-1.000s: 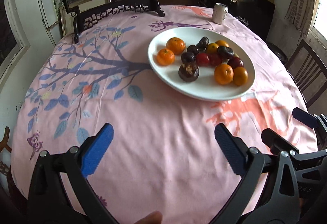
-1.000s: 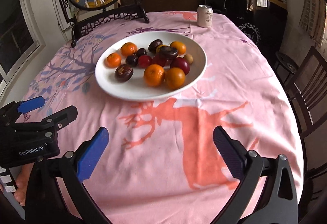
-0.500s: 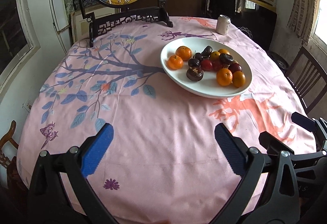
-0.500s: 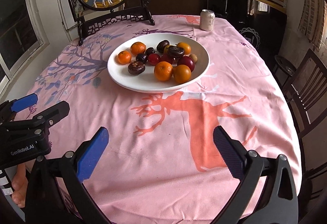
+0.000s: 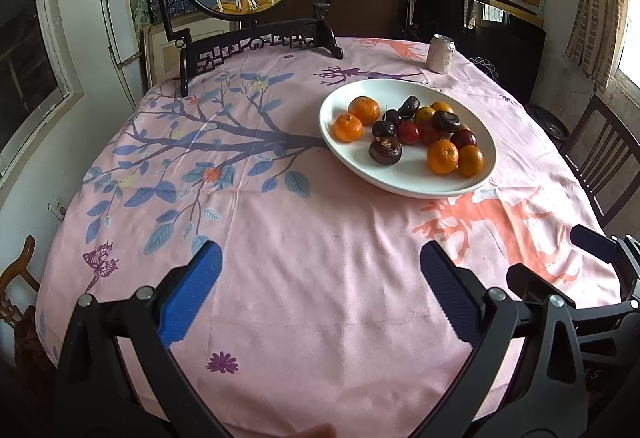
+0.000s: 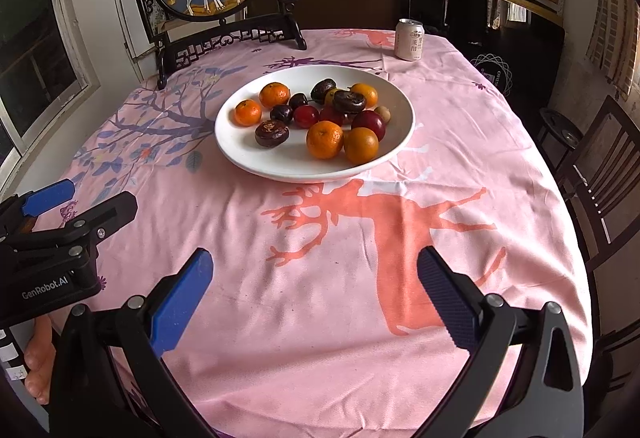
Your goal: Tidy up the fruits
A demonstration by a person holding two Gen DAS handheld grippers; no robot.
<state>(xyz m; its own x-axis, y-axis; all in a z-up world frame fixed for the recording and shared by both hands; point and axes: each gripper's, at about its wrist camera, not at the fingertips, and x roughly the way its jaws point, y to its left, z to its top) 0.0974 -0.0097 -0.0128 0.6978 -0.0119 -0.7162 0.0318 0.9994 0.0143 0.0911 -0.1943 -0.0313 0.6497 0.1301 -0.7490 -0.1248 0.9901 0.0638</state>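
A white oval plate holds several fruits: orange mandarins, red plums and dark brown fruits. It sits on the pink tablecloth, far from both grippers. My left gripper is open and empty over the near edge of the table; it also shows at the left of the right wrist view. My right gripper is open and empty over the near edge too, and shows at the right of the left wrist view.
A drink can stands behind the plate. A round deer picture on a dark carved stand is at the far left. Wooden chairs stand to the right. Shelves fill the back wall.
Both grippers have drawn back from the plate towards the near edge of the table. The plate and fruits look farther away. Both grippers stay open.
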